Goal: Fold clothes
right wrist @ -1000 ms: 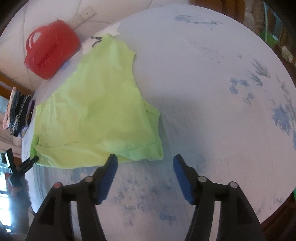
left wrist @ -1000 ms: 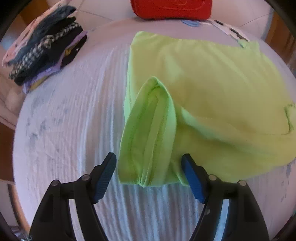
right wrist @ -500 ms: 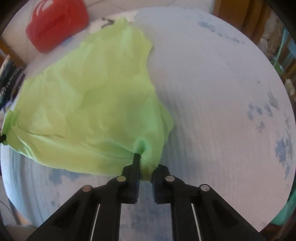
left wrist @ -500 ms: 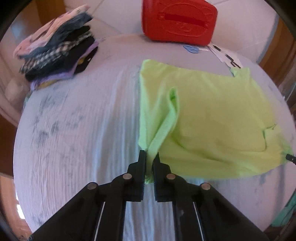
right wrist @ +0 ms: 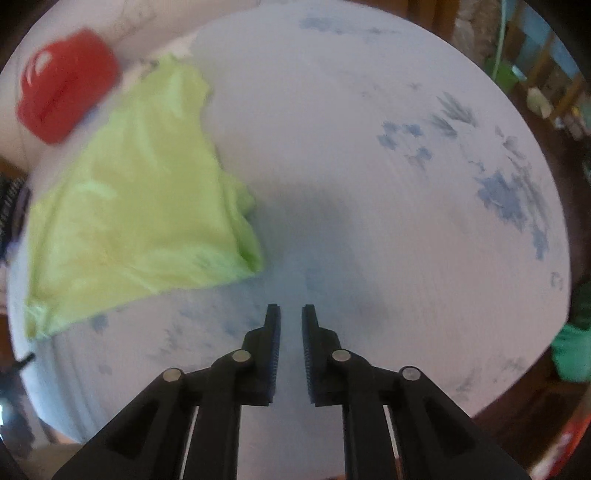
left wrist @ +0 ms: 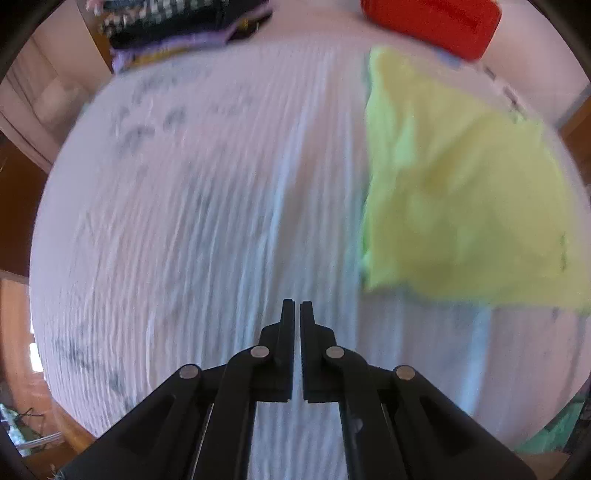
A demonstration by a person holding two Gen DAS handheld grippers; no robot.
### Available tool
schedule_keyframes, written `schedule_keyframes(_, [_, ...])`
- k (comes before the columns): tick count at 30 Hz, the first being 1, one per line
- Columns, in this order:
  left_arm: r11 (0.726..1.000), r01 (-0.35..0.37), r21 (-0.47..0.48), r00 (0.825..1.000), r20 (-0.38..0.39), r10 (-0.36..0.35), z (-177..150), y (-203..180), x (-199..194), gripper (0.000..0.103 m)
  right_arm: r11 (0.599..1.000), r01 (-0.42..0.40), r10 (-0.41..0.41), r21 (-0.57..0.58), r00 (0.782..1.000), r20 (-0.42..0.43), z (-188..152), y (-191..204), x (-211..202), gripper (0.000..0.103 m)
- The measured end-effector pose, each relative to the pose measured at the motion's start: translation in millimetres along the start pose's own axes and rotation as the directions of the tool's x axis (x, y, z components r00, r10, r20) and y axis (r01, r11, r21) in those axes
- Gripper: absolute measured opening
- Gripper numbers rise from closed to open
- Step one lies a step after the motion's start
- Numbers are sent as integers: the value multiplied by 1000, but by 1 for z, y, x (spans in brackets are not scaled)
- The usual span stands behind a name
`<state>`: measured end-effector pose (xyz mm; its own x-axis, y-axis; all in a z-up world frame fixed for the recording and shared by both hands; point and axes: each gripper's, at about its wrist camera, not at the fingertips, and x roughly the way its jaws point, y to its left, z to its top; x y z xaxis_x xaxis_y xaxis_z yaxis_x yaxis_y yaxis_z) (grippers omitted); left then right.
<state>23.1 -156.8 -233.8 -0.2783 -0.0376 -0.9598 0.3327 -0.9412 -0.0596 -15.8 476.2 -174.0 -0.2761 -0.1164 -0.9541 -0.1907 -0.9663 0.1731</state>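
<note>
A lime-green garment [left wrist: 458, 192] lies folded flat on the round white-clothed table [left wrist: 207, 206], to the right in the left wrist view. It also shows in the right wrist view [right wrist: 140, 199], at the left. My left gripper [left wrist: 296, 306] is shut and empty, above bare cloth to the left of the garment's near corner. My right gripper [right wrist: 289, 312] has its jaws nearly closed with a narrow gap and holds nothing, to the right of the garment's near corner. Both views are motion-blurred.
A stack of folded clothes [left wrist: 177, 29] sits at the table's far left edge. A red case [left wrist: 432, 18] lies beyond the garment; it also shows in the right wrist view [right wrist: 62, 85]. Wooden furniture surrounds the table. Something green [right wrist: 572, 354] lies off the table's right edge.
Both grippers had closed on the garment's near edge half a second ago. Now both have let go and pulled away sideways, and the garment lies in a smaller folded shape.
</note>
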Motion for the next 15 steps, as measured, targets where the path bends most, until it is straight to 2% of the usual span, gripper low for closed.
schedule_keyframes(4, [998, 26, 52, 996, 79, -30, 21, -30, -14, 3, 997, -61, 63, -44, 996, 60, 12, 27, -7, 35])
schedule_keyframes(7, [995, 58, 86, 994, 88, -66, 36, -53, -6, 3, 996, -72, 74, -54, 997, 36, 20, 39, 10, 40])
schedule_keyframes(9, [992, 62, 109, 995, 65, -70, 43, -69, 6, 3, 995, -79, 80, -60, 997, 17, 26, 46, 22, 45])
schedule_keyframes(12, [987, 48, 152, 999, 9, -49, 41, -89, 28, 3, 994, -88, 88, -69, 996, -12, 34, 57, 41, 46])
schedule_keyframes(15, [983, 27, 181, 999, 18, -31, 37, -95, 33, 3, 994, -80, 76, -76, 996, -54, 35, 64, 58, 51])
